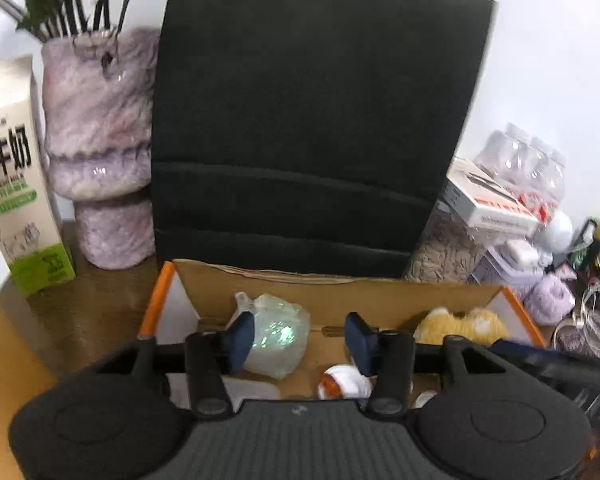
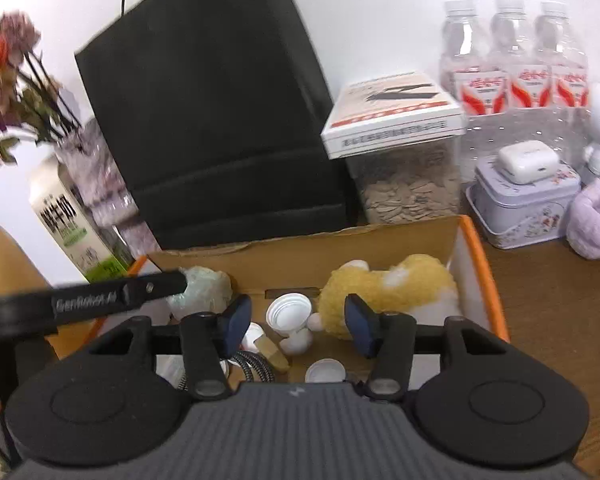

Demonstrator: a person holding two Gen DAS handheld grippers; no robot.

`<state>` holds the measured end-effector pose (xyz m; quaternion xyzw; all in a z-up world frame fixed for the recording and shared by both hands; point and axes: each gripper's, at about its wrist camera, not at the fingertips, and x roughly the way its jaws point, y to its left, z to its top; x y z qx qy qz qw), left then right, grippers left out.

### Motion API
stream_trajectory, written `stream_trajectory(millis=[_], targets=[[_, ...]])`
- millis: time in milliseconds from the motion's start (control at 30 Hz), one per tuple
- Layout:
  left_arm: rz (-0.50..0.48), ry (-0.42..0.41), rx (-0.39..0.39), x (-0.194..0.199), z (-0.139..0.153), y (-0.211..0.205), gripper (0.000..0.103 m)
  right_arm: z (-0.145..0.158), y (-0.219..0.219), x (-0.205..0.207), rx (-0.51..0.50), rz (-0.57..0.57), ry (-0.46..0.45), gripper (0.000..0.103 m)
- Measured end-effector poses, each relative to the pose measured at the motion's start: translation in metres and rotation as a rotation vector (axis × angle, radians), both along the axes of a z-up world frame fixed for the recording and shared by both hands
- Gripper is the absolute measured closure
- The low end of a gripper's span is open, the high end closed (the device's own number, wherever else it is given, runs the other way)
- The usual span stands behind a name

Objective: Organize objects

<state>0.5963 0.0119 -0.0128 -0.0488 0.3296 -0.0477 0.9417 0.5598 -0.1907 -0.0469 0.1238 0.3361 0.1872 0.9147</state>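
Observation:
An open cardboard box (image 1: 380, 298) (image 2: 340, 248) with orange edges stands on the brown table. In it lie a pale green iridescent wrapped lump (image 1: 278, 332) (image 2: 204, 286), a yellow plush toy (image 1: 460, 322) (image 2: 384, 284), white plastic cups (image 2: 290, 312) and lids (image 2: 325, 372), and a braided cable (image 2: 256, 368). My left gripper (image 1: 300, 338) hovers open over the box's left part, the green lump below and between its fingers without touching. My right gripper (image 2: 298, 322) hovers open over the cups, next to the plush. The left gripper's body (image 2: 100, 300) shows in the right wrist view.
Behind the box a black paper bag (image 1: 308, 120) (image 2: 212, 112) stands upright. A milk carton (image 1: 16, 176) and a mauve vase (image 1: 100, 152) with flowers are at the left. At the right: a seed jar (image 2: 408, 188), water bottles (image 2: 512, 60), a tin (image 2: 524, 204), cables (image 1: 596, 320).

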Motion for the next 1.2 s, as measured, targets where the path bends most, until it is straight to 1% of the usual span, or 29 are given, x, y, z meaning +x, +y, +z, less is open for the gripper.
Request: stream_trajectory(millis=[33, 100, 133, 167, 200, 233, 300, 367, 400, 433, 467, 533, 567, 633, 667, 733, 767, 833, 933, 1000, 1067, 1200], targets=[[-0.005, -0.016, 0.043, -0.004, -0.002, -0.001, 0.051, 0.002, -0.003, -0.002, 0.005, -0.006, -0.006, 0.041], [0.020, -0.065, 0.139, -0.022, -0.007, -0.003, 0.049, 0.007, -0.009, -0.012, -0.013, -0.016, -0.029, 0.037], [0.057, -0.087, 0.168, -0.031, -0.009, -0.001, 0.050, 0.010, -0.010, -0.017, -0.032, -0.017, -0.041, 0.036], [0.088, -0.092, 0.177, -0.042, -0.010, 0.002, 0.050, 0.013, -0.010, -0.024, -0.056, -0.011, -0.055, 0.036], [0.100, -0.077, 0.169, -0.053, -0.009, 0.005, 0.050, 0.018, -0.010, -0.033, -0.080, 0.001, -0.075, 0.035], [0.100, -0.060, 0.154, -0.066, -0.006, 0.008, 0.050, 0.023, -0.010, -0.042, -0.105, 0.013, -0.091, 0.030], [0.077, -0.060, 0.124, -0.098, 0.003, 0.012, 0.048, 0.034, -0.009, -0.064, -0.147, 0.022, -0.116, 0.026], [0.058, -0.095, 0.082, -0.143, 0.018, 0.015, 0.036, 0.047, -0.012, -0.098, -0.179, 0.030, -0.158, 0.017], [0.050, -0.105, 0.064, -0.162, 0.024, 0.018, 0.027, 0.053, -0.014, -0.116, -0.194, 0.024, -0.179, 0.010], [0.036, -0.116, 0.045, -0.184, 0.029, 0.019, 0.024, 0.058, -0.017, -0.139, -0.211, 0.017, -0.201, 0.004], [0.018, -0.135, 0.020, -0.209, 0.034, 0.022, 0.023, 0.062, -0.020, -0.159, -0.223, 0.007, -0.222, 0.001], [-0.001, -0.161, -0.009, -0.256, 0.040, 0.022, 0.015, 0.068, -0.029, -0.208, -0.246, -0.012, -0.259, 0.000], [-0.005, -0.176, -0.020, -0.283, 0.041, 0.023, 0.014, 0.068, -0.034, -0.236, -0.244, -0.019, -0.267, 0.000], [0.002, -0.181, -0.030, -0.323, 0.044, 0.020, 0.012, 0.066, -0.043, -0.284, -0.212, -0.027, -0.260, 0.000], [-0.006, -0.178, -0.033, -0.345, 0.042, 0.017, 0.012, 0.063, -0.049, -0.312, -0.177, -0.033, -0.254, 0.000], [-0.017, -0.170, -0.043, -0.384, 0.038, 0.010, 0.009, 0.056, -0.058, -0.357, -0.136, -0.034, -0.237, 0.000], [-0.029, -0.162, -0.039, -0.404, 0.034, 0.005, 0.008, 0.050, -0.061, -0.380, -0.124, -0.025, -0.223, 0.000], [-0.045, -0.151, -0.040, -0.438, 0.028, -0.003, 0.008, 0.039, -0.063, -0.422, -0.135, 0.000, -0.200, 0.000], [-0.046, -0.161, -0.048, -0.473, 0.026, -0.010, 0.008, 0.028, -0.062, -0.467, -0.207, 0.009, -0.187, 0.000], [-0.010, -0.178, -0.021, -0.492, 0.028, -0.012, 0.008, 0.025, -0.063, -0.484, -0.260, 0.002, -0.174, 0.000], [0.032, -0.207, 0.005, -0.507, 0.033, -0.009, 0.008, 0.027, -0.064, -0.494, -0.282, -0.016, -0.168, 0.000], [0.040, -0.223, 0.013, -0.524, 0.037, -0.005, 0.007, 0.037, -0.067, -0.507, -0.275, -0.010, -0.247, 0.000]])
